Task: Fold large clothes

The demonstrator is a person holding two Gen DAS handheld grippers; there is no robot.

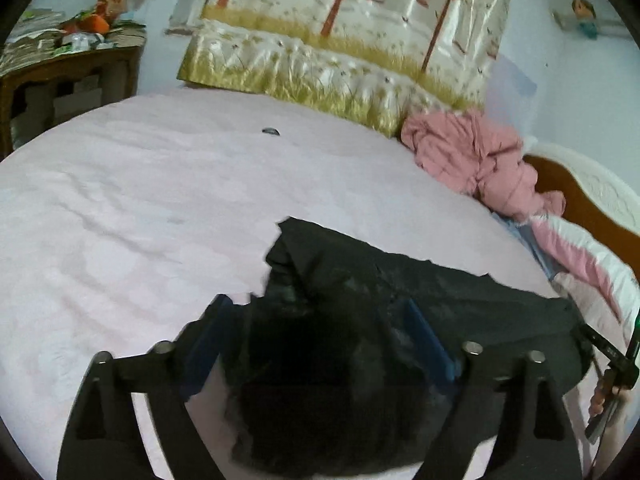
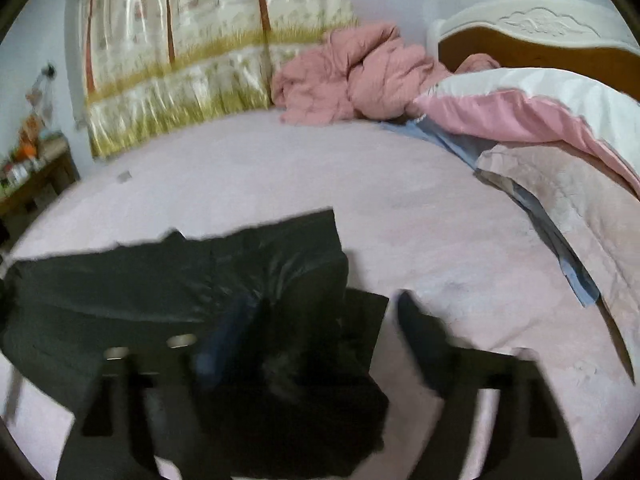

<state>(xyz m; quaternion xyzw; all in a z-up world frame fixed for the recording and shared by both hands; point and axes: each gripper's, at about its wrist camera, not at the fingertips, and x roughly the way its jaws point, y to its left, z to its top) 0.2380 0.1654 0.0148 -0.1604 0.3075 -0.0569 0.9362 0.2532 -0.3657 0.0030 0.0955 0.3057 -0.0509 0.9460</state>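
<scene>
A dark, matte black garment [image 1: 400, 292] lies spread on the bed [image 1: 140, 208], whose pale pink sheet is softly wrinkled with a faint woven pattern. The cloth runs flat toward the right side in the left wrist view, its far edge ragged and angular, while the near part bunches into thick, shadowed folds. The left tongs [image 1: 320, 344] stand wide apart with blue-lined fingers [image 1: 428, 340], and the heaped fabric sits between them; whether the pads actually pinch it cannot be told, since the black mass swallows the detail there. In the right wrist view the same garment [image 2: 160, 280] looks faintly glossy and creased, and the right tongs [image 2: 320, 328] are heavily blurred: the left finger lies against or under the cloth, the right finger [image 2: 420, 332] over bare sheet, the gap wide, and the grip itself is hard to make out. Behind, a satin quilt [image 1: 340, 28] with a shiny tree-and-grass print leans upright against the wall, beside a crumpled pink padded jacket [image 1: 472, 156]. A pink-and-white duvet [image 2: 540, 108] lies folded near the carved white headboard [image 2: 540, 16], over a blue cloth partly hidden beneath it. A dark wooden worktop [image 1: 68, 68] at the far left carries blurred clutter. At the right edge of the left view, the other tool and fingers are cut off.
</scene>
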